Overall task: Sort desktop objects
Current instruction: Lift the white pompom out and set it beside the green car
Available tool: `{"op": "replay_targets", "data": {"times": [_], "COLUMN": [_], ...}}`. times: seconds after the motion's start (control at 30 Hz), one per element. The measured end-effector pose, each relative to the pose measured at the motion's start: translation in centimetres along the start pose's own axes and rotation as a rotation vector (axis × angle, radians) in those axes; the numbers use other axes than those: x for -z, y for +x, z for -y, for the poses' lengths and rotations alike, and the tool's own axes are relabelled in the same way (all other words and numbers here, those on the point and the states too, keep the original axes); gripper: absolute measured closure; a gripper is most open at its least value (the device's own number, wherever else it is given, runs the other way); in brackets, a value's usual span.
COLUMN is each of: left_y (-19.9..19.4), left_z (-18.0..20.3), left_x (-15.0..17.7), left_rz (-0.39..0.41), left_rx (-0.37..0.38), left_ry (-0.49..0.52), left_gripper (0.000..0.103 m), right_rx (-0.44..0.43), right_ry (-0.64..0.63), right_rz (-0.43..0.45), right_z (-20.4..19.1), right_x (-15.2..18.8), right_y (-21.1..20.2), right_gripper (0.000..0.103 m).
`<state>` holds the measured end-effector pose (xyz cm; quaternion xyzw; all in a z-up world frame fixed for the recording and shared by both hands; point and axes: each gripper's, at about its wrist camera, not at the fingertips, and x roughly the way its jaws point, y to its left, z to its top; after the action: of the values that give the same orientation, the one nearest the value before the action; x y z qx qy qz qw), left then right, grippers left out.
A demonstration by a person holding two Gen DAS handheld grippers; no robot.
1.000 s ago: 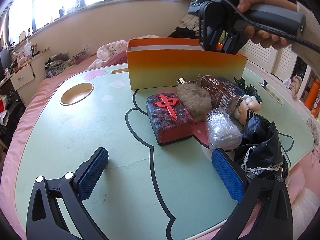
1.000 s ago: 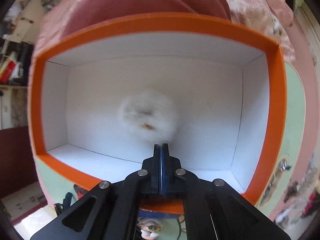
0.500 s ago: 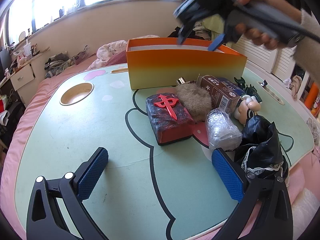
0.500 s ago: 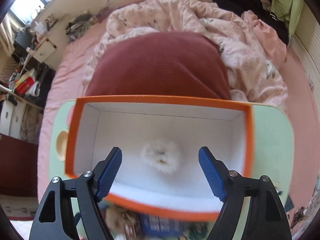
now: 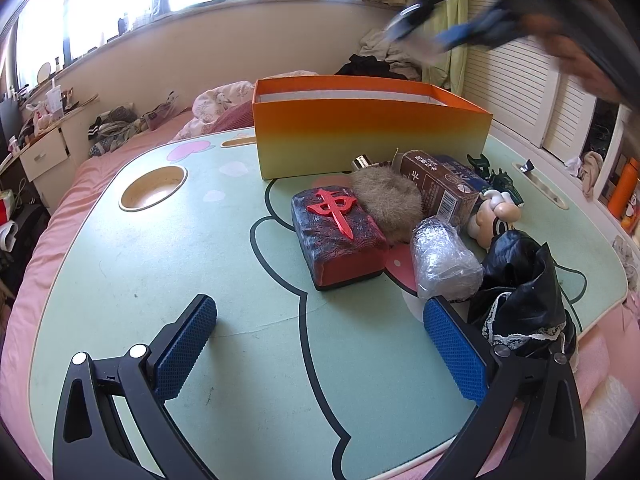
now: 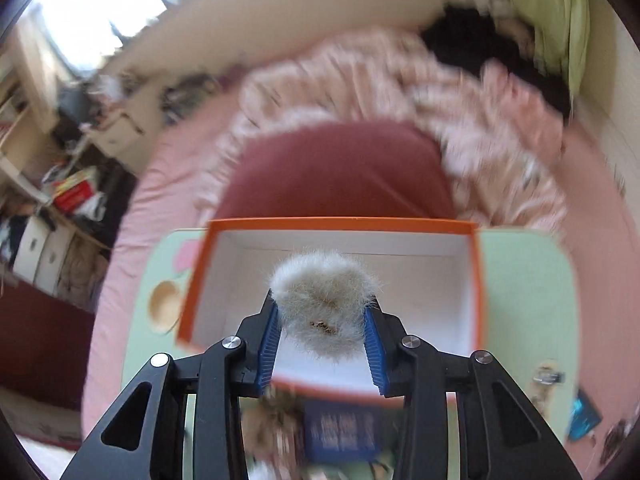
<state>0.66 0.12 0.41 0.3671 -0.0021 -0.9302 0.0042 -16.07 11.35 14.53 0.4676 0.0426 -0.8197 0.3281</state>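
A pale green cartoon-print lap table sits on a pink bed in a sunlit, cluttered bedroom.

Left wrist view: at the bottom of the frame the left gripper hovers over bare tabletop, its blue pads spread wide with nothing between them. Just beyond its right pad, at centre right, lie a bubble-wrapped bundle and a black cloth with lace trim. Past these are a dark block with a red character, a brown fur ball touching it, a brown carton and a small figurine. Behind them stands an open orange box. In the upper right corner, the right gripper is a blur held by a hand.

Right wrist view: the right gripper has just been closing and now stands narrow, its pads pressed into the sides of a fluffy white pom-pom at frame centre. The pom-pom is held above the orange box's white interior.
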Motion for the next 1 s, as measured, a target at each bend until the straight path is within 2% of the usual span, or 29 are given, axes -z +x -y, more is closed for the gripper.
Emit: {"op": "replay_targets", "data": {"times": [0.07, 0.1, 0.2, 0.27, 0.33, 0.4, 0.47, 0.53, 0.67, 0.7, 0.77, 0.83, 0.87, 1.0], "left_y": [0.0, 0.0, 0.0, 0.0, 0.0, 0.0, 0.0, 0.0, 0.0, -0.1, 0.0, -0.1, -0.2, -0.2], "left_z": [0.1, 0.0, 0.0, 0.0, 0.0, 0.0, 0.0, 0.0, 0.1, 0.0, 0.1, 0.2, 0.2, 0.0], "left_x": [0.0, 0.0, 0.0, 0.0, 0.0, 0.0, 0.0, 0.0, 0.0, 0.0, 0.0, 0.0, 0.0, 0.1], "left_rz": [0.000, 0.000, 0.000, 0.000, 0.000, 0.000, 0.001, 0.001, 0.001, 0.001, 0.000, 0.003, 0.002, 0.002], "left_rx": [-0.001, -0.001, -0.001, -0.001, -0.001, 0.000, 0.002, 0.001, 0.000, 0.000, 0.001, -0.005, -0.004, -0.002], "left_ry": [0.000, 0.000, 0.000, 0.000, 0.000, 0.000, -0.001, 0.000, -0.001, -0.001, -0.001, 0.005, 0.003, 0.000], "left_gripper": [0.000, 0.000, 0.000, 0.000, 0.000, 0.000, 0.000, 0.000, 0.000, 0.000, 0.000, 0.000, 0.000, 0.000], "right_rx": [0.004, 0.011, 0.020, 0.030, 0.050, 0.032, 0.002, -0.011, 0.098, 0.115, 0.126, 0.196, 0.228, 0.221], "right_ry": [-0.049, -0.076, -0.085, -0.058, -0.037, -0.001, 0.038, 0.034, -0.024, -0.024, -0.006, -0.060, -0.087, -0.099], "right_rz": [0.022, 0.014, -0.063, -0.091, -0.077, 0.000, 0.114, 0.223, 0.363, 0.359, 0.284, 0.232, 0.235, 0.242], "right_z": [0.4, 0.7, 1.7, 2.5, 3.1, 2.8, 3.0, 2.8, 2.8, 2.9, 3.5, 3.1, 2.8, 2.7], "right_x": [3.7, 6.7, 13.1, 15.6, 16.7, 16.9, 17.1, 18.6, 22.6, 23.2, 23.8, 23.6, 23.5, 23.8], "right_y": [-1.8, -2.3, -1.0, 0.9, 1.6, 1.8, 1.3, 0.1, -1.6, -1.3, 0.3, 1.9, 2.4, 3.2], "right_gripper": [0.065, 0.065, 0.065, 0.065, 0.065, 0.062, 0.049, 0.024, 0.008, 0.007, 0.007, 0.002, 0.001, 0.000]}}
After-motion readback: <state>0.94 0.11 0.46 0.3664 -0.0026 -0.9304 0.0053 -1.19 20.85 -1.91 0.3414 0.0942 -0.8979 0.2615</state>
